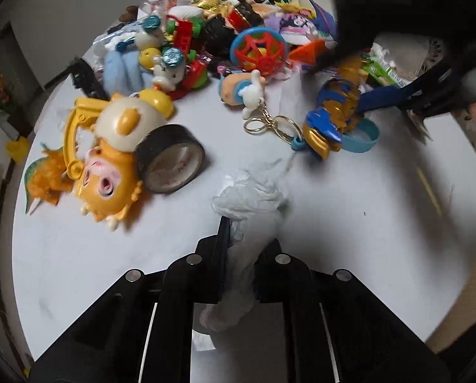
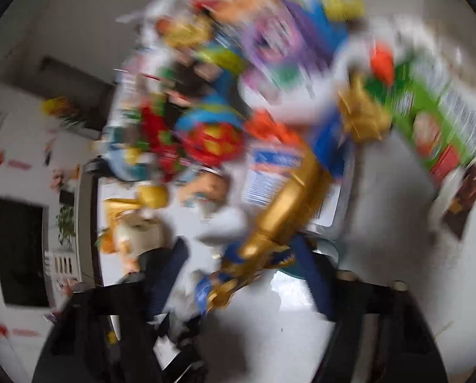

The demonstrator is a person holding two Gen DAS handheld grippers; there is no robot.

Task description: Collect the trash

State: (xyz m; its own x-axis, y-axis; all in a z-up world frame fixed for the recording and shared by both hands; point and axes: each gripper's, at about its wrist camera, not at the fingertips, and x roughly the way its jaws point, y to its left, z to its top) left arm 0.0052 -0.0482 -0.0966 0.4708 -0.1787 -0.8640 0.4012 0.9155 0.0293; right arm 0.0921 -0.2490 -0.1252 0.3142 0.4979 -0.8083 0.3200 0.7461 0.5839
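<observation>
Crumpled tissue, white, sits pinched in our left tool, jaws pressed together on it, its long axis running along the fingers and its loose end resting on the white worktop just ahead. Left to right beyond it: orange doll toy, black tape roll touching the doll, snail keychain, blue-gold toy sword, green wrapper at far right. We judge the left hand nearer the tissue; next move likely a lift off the worktop. Right tool view is heavily blurred; the sword lies between its fingers, but we cannot tell whether it is gripped. No readable writing anywhere; print on the tape core and wrappers is too smeared.
</observation>
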